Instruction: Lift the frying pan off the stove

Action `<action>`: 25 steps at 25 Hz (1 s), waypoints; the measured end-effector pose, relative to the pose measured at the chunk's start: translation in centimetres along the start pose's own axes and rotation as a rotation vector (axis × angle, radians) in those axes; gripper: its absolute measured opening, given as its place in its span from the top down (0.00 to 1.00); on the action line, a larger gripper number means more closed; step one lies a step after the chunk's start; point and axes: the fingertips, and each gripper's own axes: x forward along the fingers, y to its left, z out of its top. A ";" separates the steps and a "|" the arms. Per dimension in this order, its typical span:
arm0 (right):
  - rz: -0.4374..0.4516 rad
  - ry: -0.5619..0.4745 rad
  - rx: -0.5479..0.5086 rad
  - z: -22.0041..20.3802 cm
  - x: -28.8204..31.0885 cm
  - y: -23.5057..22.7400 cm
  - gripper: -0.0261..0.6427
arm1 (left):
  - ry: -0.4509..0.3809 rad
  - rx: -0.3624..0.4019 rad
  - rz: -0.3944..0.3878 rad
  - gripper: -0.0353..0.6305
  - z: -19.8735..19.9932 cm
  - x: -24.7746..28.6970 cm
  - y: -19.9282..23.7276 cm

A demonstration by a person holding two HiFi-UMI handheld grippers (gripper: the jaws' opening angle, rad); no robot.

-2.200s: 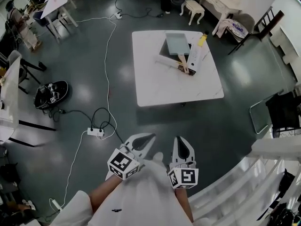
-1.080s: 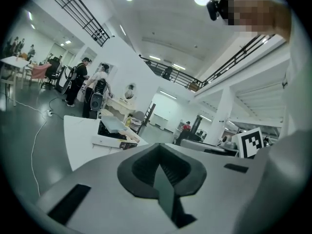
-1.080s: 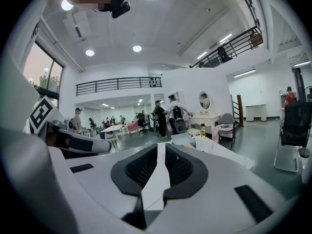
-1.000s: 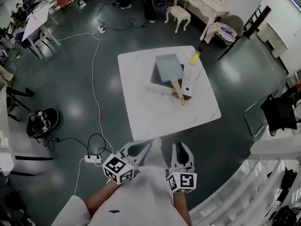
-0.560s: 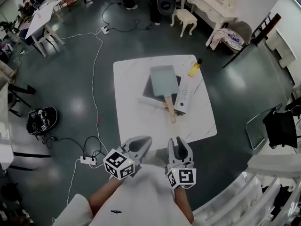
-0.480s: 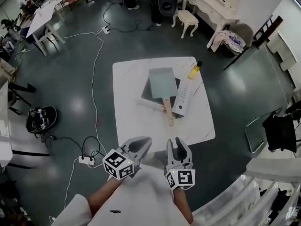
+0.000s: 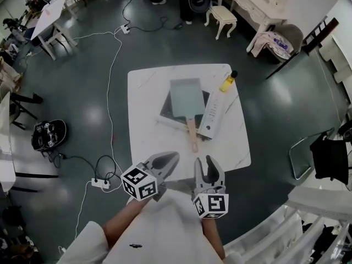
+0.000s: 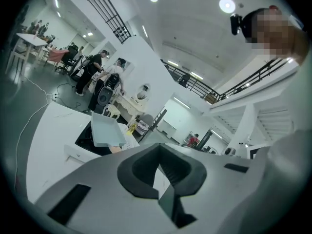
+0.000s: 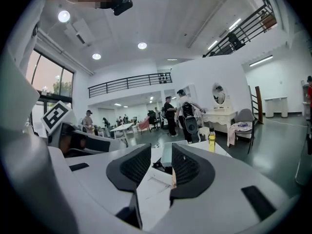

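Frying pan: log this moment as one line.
phase: pre-grasp | frying pan: on stove | left gripper: shut, empty | right gripper: opening, empty

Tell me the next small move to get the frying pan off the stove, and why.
Probably reach the right hand-held gripper forward toward the wooden handle of the frying pan: its jaws are opening, empty, well short of the pan, and the handle points its way.

On the white square marble table [image 7: 148, 120], the pale blue-grey rectangular frying pan [image 7: 186, 97] covers most of the flat black stove [image 7: 166, 110]; only margins show. Print on the long white box [image 7: 212, 113] toward the table's right side is too small to read. The right gripper [image 7: 207, 164], jaws opening on nothing, hides the table's near edge.
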 end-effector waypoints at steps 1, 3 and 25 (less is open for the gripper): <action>0.002 0.006 0.004 -0.3 0.1 0.0 0.81 | 0.003 -0.013 -0.001 0.94 -0.2 0.3 0.3; 0.007 0.014 0.015 -0.8 0.2 0.0 0.81 | 0.002 -0.042 -0.010 0.94 -0.3 0.6 0.8; 0.039 0.139 -0.007 -7.5 7.2 -2.3 0.76 | 0.065 -0.357 -0.100 0.79 -3.9 9.0 9.9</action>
